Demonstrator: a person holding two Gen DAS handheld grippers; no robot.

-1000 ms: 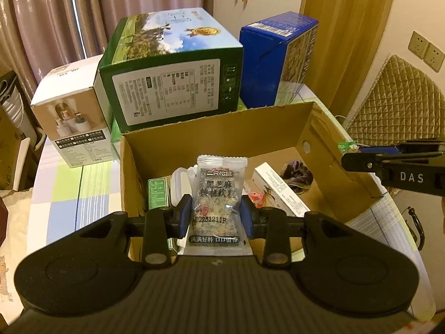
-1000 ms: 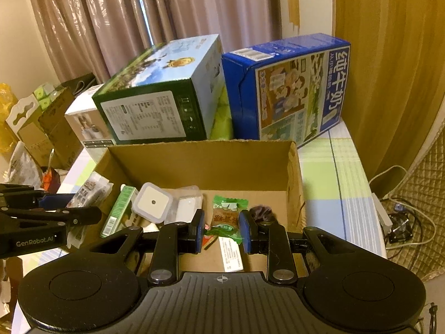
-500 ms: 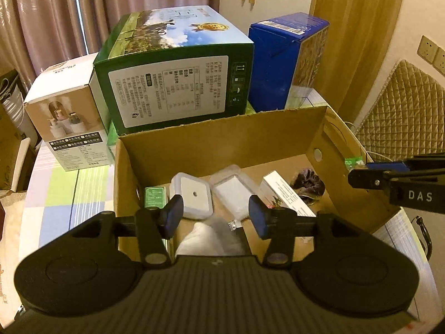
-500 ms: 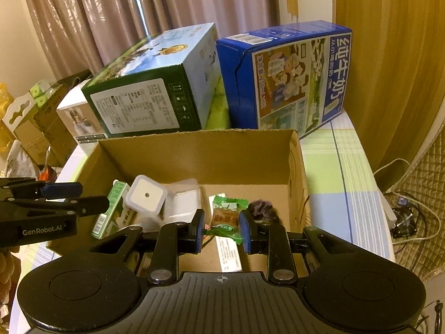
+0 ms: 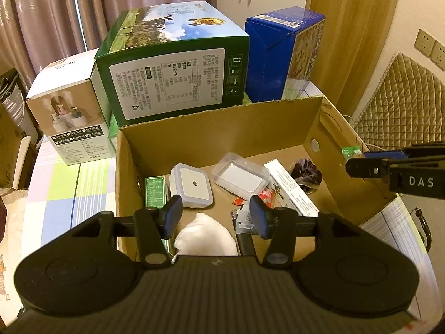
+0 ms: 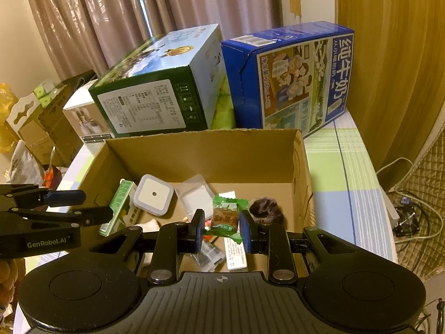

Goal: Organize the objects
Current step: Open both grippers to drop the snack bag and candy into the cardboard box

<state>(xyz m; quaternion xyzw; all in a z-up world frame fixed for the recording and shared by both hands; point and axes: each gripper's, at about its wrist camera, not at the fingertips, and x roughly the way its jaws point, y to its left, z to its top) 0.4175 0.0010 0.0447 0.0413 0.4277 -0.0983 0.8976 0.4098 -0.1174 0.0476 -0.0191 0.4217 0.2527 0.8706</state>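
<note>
Your left gripper (image 5: 215,215): jaws spread wide with nothing between them, hovering over the near end of the cardboard box (image 5: 211,128).
Your right gripper (image 6: 221,229): jaws closed narrow on a green-edged candy packet (image 6: 225,217), which you hold above the box's floor near its right wall.
Under your left jaws: a white crumpled cloth (image 5: 205,238) lies on the box floor.
Further in the box: a white square device (image 5: 192,185), a clear plastic case (image 5: 240,175), a green carton (image 5: 154,189) along the left wall, a long white carton (image 5: 292,189) and a dark scrunchie (image 5: 306,169) at the right.
Behind the box: a green-and-white carton (image 5: 178,69), a blue milk carton (image 6: 292,75) and a small white box (image 5: 69,108), all on the checked tablecloth (image 5: 69,183).
</note>
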